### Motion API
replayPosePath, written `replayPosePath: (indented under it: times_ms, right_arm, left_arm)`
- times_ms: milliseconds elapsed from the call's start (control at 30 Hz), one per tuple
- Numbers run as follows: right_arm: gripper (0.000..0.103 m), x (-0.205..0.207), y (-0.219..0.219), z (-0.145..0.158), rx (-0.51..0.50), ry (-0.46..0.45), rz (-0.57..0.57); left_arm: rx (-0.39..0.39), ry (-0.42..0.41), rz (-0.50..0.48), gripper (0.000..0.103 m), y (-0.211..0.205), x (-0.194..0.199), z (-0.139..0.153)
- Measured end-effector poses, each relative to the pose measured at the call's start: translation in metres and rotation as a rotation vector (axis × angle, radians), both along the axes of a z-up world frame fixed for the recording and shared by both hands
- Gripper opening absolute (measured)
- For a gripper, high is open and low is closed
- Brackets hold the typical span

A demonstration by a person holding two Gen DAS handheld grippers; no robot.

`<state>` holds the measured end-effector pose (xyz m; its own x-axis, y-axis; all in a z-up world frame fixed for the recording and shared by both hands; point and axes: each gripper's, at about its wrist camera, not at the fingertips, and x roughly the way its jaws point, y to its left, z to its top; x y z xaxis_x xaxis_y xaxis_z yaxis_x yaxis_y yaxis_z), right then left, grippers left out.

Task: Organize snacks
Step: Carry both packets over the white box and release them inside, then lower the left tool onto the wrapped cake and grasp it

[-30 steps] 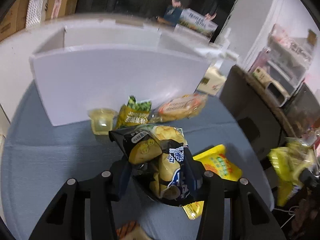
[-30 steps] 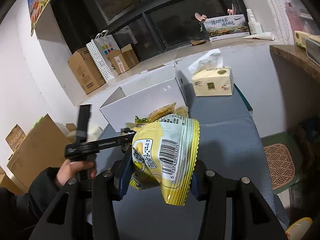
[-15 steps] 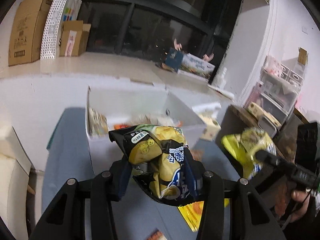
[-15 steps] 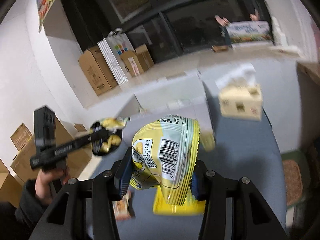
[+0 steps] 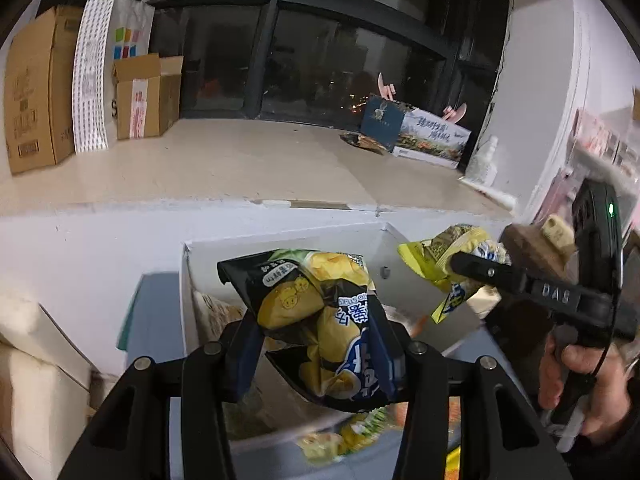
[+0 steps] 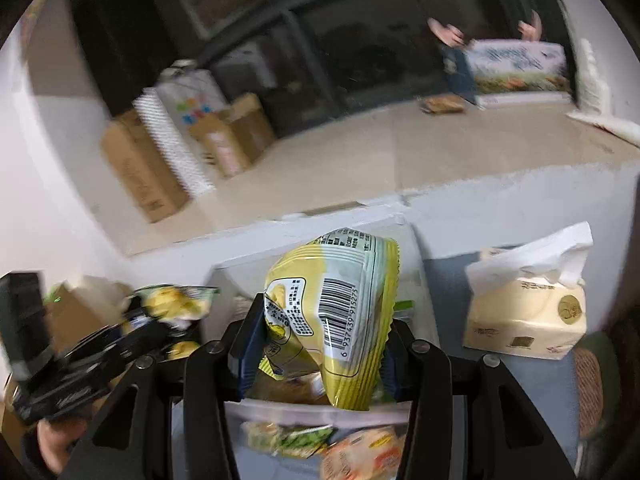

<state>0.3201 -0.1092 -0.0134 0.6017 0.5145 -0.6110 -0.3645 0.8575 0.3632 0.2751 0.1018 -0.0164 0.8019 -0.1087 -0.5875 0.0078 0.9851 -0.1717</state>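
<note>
In the left wrist view, your left gripper is closed on a black chip bag, pinched at its lower part so that the puffy top stands up in front of the camera; this low hold leaves the bag free to fall away when you let go. It hangs above the open white box, which already has snacks inside, so I judge you hold it there to drop it in. At the right side you see your right hand with the other tool, which carries a yellow bag near the far right corner of the box — the two bags are close together but apart. In the right wrist view, your right gripper is clamped on the yellow bag, barcode side toward the lens, also over the box, whose near wall lies just under the fingers. Some packets lie outside, in front of that wall — they wait for sorting. A tissue pack stands beside the box at the right, well clear of your path. The left tool appears blurred at the left.
</note>
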Motion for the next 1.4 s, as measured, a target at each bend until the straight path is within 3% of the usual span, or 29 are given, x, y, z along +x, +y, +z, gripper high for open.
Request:
replayPosePath:
  times_ms: [33,67,100,133,200,333,500,633,800,1000,1167,1400]
  right_arm:
    - [0.053,0.005,0.002,0.0,-0.003,0.0,-0.004]
    - [0.055,0.009,0.004,0.0,-0.006,-0.006,-0.005]
    - [0.063,0.012,0.006,0.001,-0.01,-0.009,-0.009]
    - [0.086,0.015,0.008,0.002,-0.006,-0.005,-0.005]
    - [0.103,0.016,0.009,0.004,0.004,-0.017,-0.004]
    - [0.103,0.008,0.002,0.007,0.014,-0.024,-0.003]
    - [0.103,-0.009,-0.011,0.008,0.07,-0.024,0.026]
    - [0.103,-0.043,-0.018,0.012,0.059,-0.07,0.077]
    - [0.103,-0.107,-0.038,0.011,0.079,-0.148,0.143]
    - [0.103,-0.178,-0.075,-0.013,0.141,-0.152,0.133]
    - [0.103,-0.222,-0.101,-0.032,0.138,-0.136,0.093]
    - [0.103,-0.265,-0.128,-0.032,0.126,-0.202,0.031]
  left_arm:
    - [0.012,0.0,-0.001,0.058,-0.001,0.001,-0.002]
    - [0.025,0.019,0.005,0.07,-0.002,0.006,-0.004]
    - [0.024,0.016,0.009,0.078,-0.001,0.005,-0.006]
    - [0.019,0.005,0.02,0.099,0.0,0.004,-0.006]
    - [0.014,-0.006,0.064,0.103,0.006,0.0,-0.009]
    - [-0.026,0.038,0.071,0.103,0.014,-0.001,-0.017]
    - [-0.038,0.038,0.082,0.103,0.019,-0.012,-0.017]
    - [-0.061,0.014,0.048,0.103,0.018,-0.033,-0.01]
    - [-0.088,-0.059,-0.032,0.103,0.002,-0.086,0.001]
    - [-0.122,-0.154,-0.071,0.103,-0.018,-0.158,-0.002]
    - [-0.148,-0.135,-0.108,0.103,-0.035,-0.194,-0.02]
    - [-0.117,-0.094,-0.145,0.103,-0.05,-0.228,-0.05]
